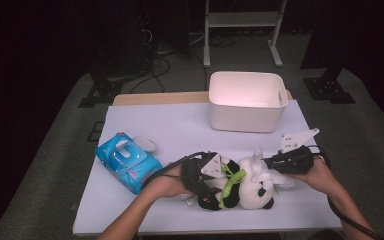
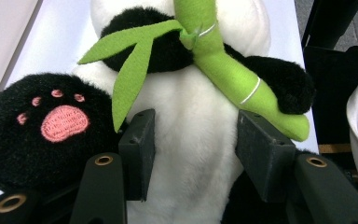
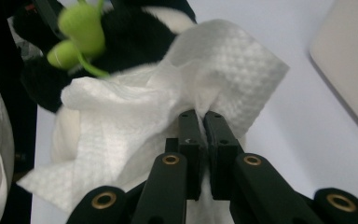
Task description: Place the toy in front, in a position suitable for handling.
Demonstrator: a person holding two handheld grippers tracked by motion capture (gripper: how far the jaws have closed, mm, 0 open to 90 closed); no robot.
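Panda plush toy (image 1: 240, 187) lying on the white worktop (image 1: 180, 125) near its front edge, a green bamboo stalk (image 2: 233, 74) across its chest. The left gripper (image 2: 193, 144) has its jaws on either side of the toy's white belly, pads pressed into the fur. The right gripper (image 3: 203, 123) has its jaws clenched on a white wipe (image 3: 158, 116) laid against the toy's head. A blue wipes pack (image 1: 127, 162) lies to the left, a white bin (image 1: 247, 102) stands behind.

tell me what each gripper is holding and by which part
The right gripper is shut on a white wipe, pinched at a bunched fold. The left gripper straddles the panda plush at its white belly, pads pressing its sides.
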